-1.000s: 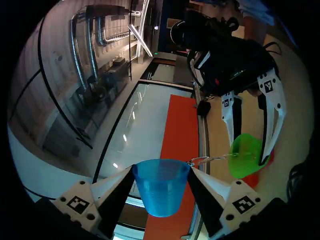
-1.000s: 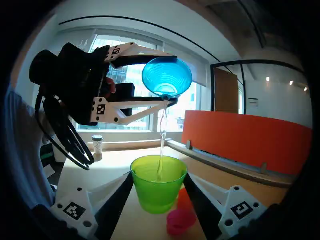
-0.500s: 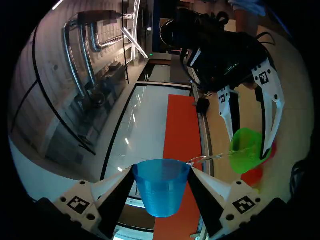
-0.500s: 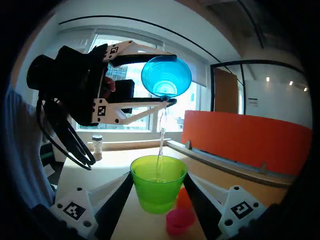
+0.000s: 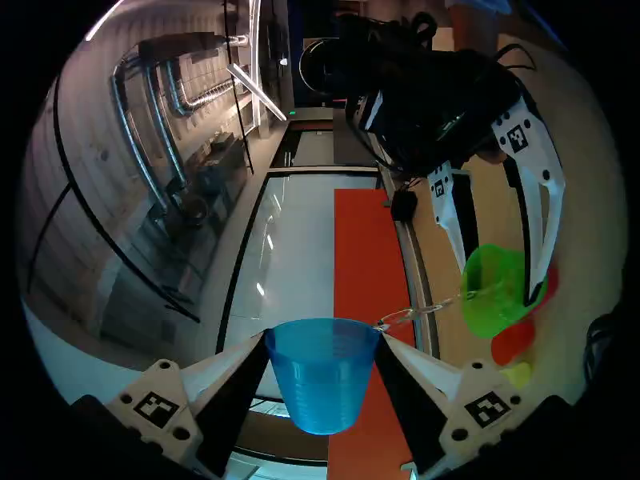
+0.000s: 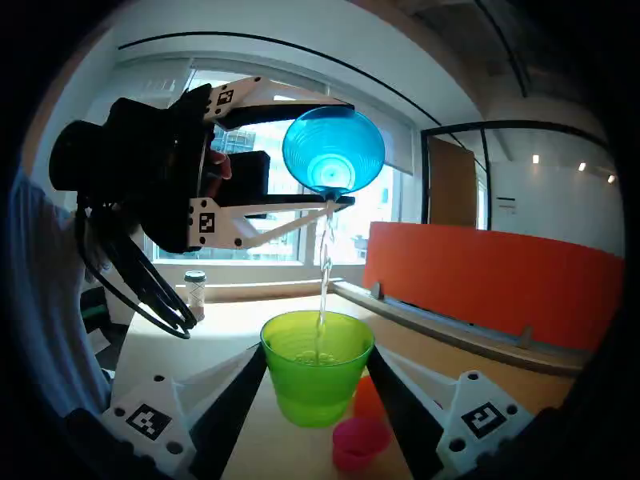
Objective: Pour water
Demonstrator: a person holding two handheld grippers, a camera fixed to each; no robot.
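Note:
My left gripper [image 5: 322, 360] is shut on a blue cup [image 5: 322, 372], tipped on its side. In the right gripper view the same blue cup [image 6: 333, 152] hangs high with its mouth facing the camera, and the left gripper [image 6: 340, 152] holds it. A thin stream of water [image 6: 322, 268] falls from its lip into the green cup [image 6: 318, 364]. My right gripper [image 6: 318, 376] is shut on the green cup, upright just above the table. The left gripper view shows the green cup [image 5: 494, 290] between the right gripper's white fingers [image 5: 546, 216], with the water stream [image 5: 420, 310] reaching it.
A pink cup [image 6: 360, 442] and an orange cup [image 6: 370, 396] stand on the wooden table [image 6: 200, 328] just behind the green cup. An orange partition [image 6: 496, 276] runs along the table's right side. A small jar [image 6: 194, 292] stands near the window. A person's sleeve [image 6: 44, 304] is at the left.
The blue cup has tipped a little further, its mouth turned more toward the right camera. The stream keeps flowing, and the water in the green cup has risen slightly.

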